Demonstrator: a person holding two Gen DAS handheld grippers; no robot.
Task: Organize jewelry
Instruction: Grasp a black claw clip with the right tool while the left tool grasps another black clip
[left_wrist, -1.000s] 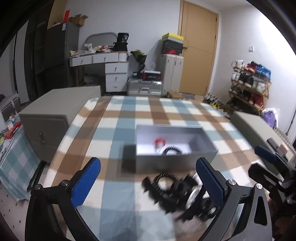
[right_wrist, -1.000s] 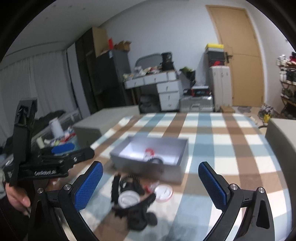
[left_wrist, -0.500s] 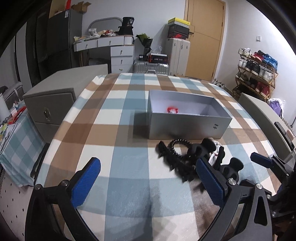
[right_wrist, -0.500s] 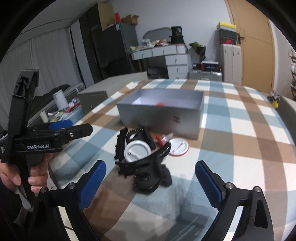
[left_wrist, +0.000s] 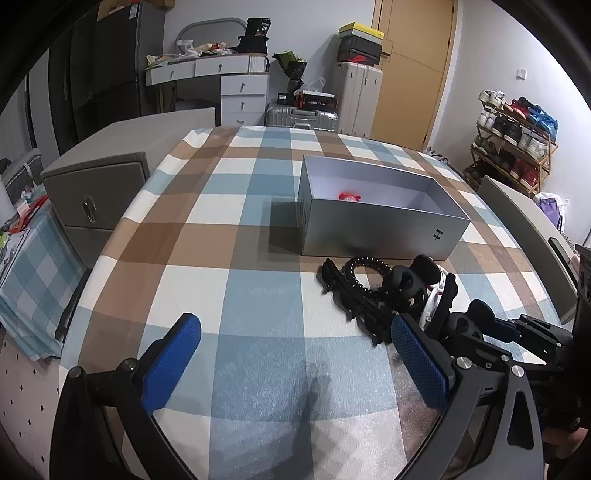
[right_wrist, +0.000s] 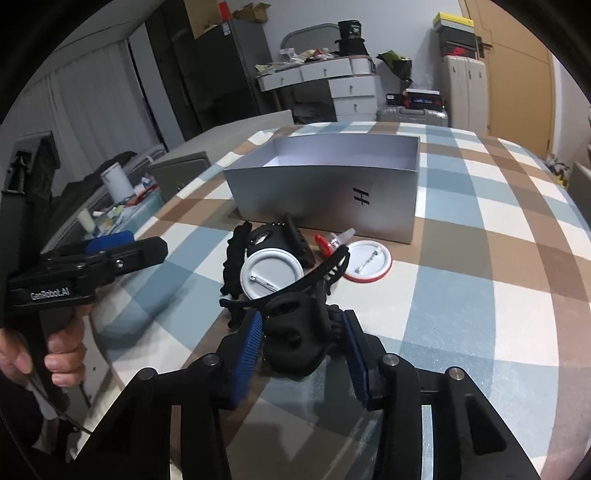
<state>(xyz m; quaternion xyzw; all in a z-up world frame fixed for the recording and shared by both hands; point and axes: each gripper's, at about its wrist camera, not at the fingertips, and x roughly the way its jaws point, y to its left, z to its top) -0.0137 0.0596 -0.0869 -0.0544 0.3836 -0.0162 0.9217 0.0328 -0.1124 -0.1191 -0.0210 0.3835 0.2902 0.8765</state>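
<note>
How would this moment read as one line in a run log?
right gripper: closing on black clip | left gripper: open, empty | box: open

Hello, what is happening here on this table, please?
A person is sorting accessories into a grey box on a checked cloth. The right tool has just been closing around a black hair clip at the near end of a tangled pile, which includes two pin badges. The left tool is open over bare cloth and holds nothing. One small red item already lies in the box.
</note>
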